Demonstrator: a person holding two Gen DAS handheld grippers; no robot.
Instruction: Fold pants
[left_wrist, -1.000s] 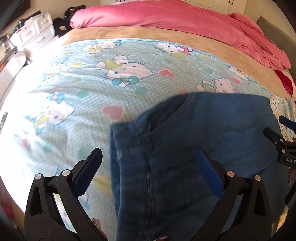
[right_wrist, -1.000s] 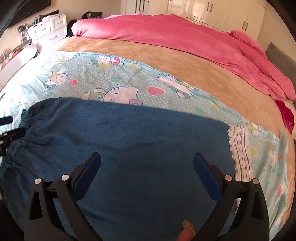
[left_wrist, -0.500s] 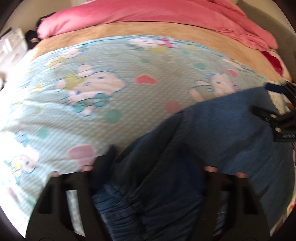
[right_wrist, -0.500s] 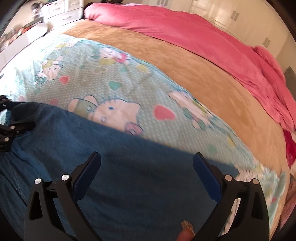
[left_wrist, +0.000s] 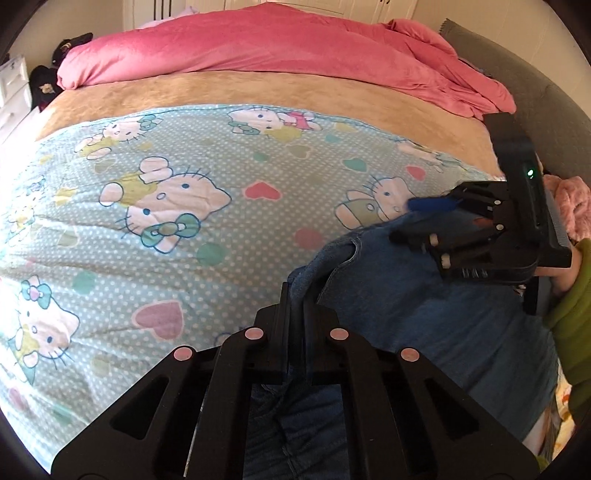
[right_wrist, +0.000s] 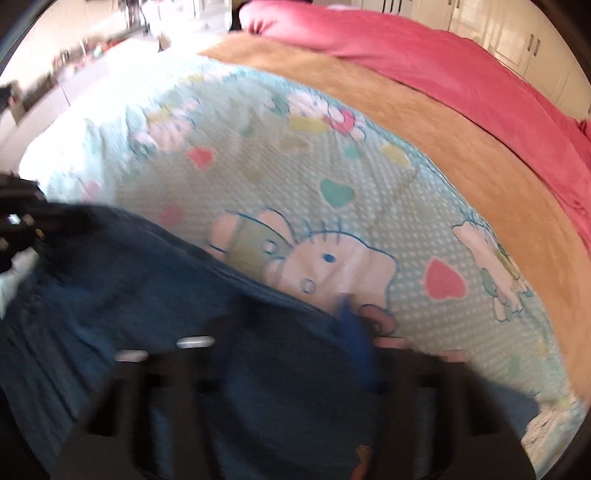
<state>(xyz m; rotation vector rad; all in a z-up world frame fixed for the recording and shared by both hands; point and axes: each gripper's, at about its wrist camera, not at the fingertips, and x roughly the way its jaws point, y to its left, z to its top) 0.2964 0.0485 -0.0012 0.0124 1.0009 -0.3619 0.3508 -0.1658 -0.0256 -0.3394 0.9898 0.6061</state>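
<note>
Denim pants (left_wrist: 424, 317), left claw (left_wrist: 297, 306) clamped

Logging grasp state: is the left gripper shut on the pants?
Shut. The left gripper has its jaws together with a ridge of the pants pinched between them.

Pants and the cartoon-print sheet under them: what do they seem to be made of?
The pants look like blue denim, matte: visible twill-like weave, a stitched hem edge, and a stiff ridge where the left tool pinches them. The sheet looks like thin printed cotton or a blend, matte, with fine dots, soft shallow wrinkles and no sheen; the exact fibre cannot be told.
</note>
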